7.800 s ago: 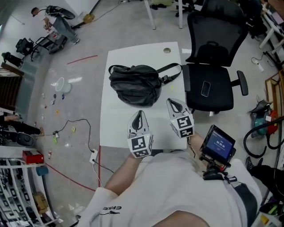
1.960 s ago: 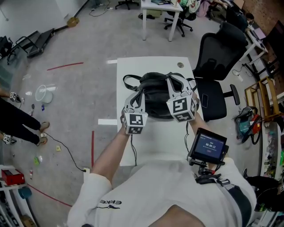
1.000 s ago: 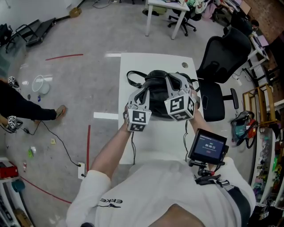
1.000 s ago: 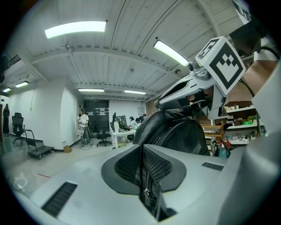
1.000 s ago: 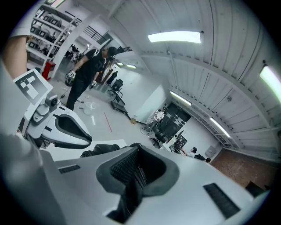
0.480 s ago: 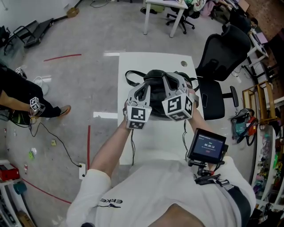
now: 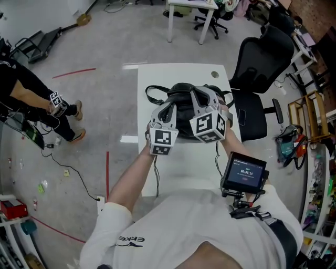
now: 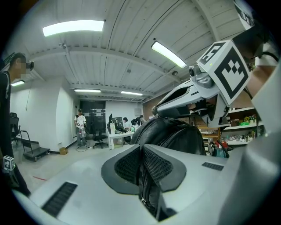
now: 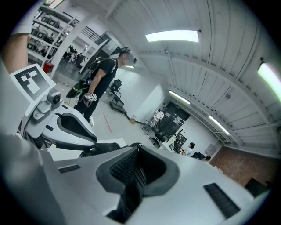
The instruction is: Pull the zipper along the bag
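Observation:
A black bag [image 7: 182,102] lies on the white table [image 7: 178,163], with both grippers on its top. My left gripper [image 7: 169,106] is shut on a fold of the bag's fabric; in the left gripper view the zipper line runs between its pads [image 8: 153,165], with the bag [image 8: 175,134] bulging behind. My right gripper [image 7: 199,96] stands close to its right, shut on something thin and dark at the bag's top, apparently the zipper pull. In the right gripper view its pads [image 9: 125,167] are pressed together, with the left gripper [image 9: 66,127] and the bag [image 9: 94,151] beside them.
A black office chair [image 7: 262,58] stands against the table's right edge. A handheld screen [image 7: 244,171] hangs at the person's right side. Another person [image 7: 31,100] walks on the floor at the left, among cables. A second white table [image 7: 191,10] stands behind.
Both grippers came from the table's front edge onto the bag. In the last second the right gripper drifted slightly left toward the left one. The person on the floor walked on.

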Demonstrator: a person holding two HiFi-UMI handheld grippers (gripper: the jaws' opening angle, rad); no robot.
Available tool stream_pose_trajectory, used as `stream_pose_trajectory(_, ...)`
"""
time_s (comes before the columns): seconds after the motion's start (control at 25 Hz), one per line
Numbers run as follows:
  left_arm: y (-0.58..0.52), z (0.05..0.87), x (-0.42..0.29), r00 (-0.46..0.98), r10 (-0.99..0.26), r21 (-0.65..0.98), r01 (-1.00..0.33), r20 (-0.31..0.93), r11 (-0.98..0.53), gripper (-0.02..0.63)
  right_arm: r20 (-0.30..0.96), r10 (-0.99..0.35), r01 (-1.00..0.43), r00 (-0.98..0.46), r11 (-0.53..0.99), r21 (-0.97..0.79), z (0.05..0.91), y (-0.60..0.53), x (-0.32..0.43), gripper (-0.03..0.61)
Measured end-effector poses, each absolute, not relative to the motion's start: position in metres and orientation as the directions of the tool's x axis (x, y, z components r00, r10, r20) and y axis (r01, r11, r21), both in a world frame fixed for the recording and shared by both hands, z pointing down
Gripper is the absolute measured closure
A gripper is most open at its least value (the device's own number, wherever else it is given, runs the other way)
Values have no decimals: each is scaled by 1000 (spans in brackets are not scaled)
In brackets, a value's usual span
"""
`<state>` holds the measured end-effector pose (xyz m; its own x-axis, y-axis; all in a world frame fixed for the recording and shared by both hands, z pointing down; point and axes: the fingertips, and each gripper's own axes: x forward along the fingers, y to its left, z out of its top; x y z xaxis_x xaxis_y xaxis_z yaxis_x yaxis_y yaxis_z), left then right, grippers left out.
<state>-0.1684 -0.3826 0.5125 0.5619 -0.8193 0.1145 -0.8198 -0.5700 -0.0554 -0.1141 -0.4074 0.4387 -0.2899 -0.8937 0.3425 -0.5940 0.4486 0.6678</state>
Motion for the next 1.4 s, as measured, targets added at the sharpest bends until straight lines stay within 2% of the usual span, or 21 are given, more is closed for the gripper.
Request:
stream_pose_trajectory(0.44, -383, 514, -165, 543, -833, -106, -827, 108, -553, 609, 330, -886, -584, -324, 463, 667, 454, -404, -113, 558)
stream_pose_trajectory(0.72, -376, 539, -171, 536, -832, -67, -833, 142, -549, 609, 355, -879, -541, -319, 476, 693, 453, -405, -116, 558)
stream_pose_trajectory(1.4, -372, 524, -165, 552, -824, -33, -828, 125, -559, 609, 414, -860, -412, -300, 508, 757, 444, -408, -138, 558)
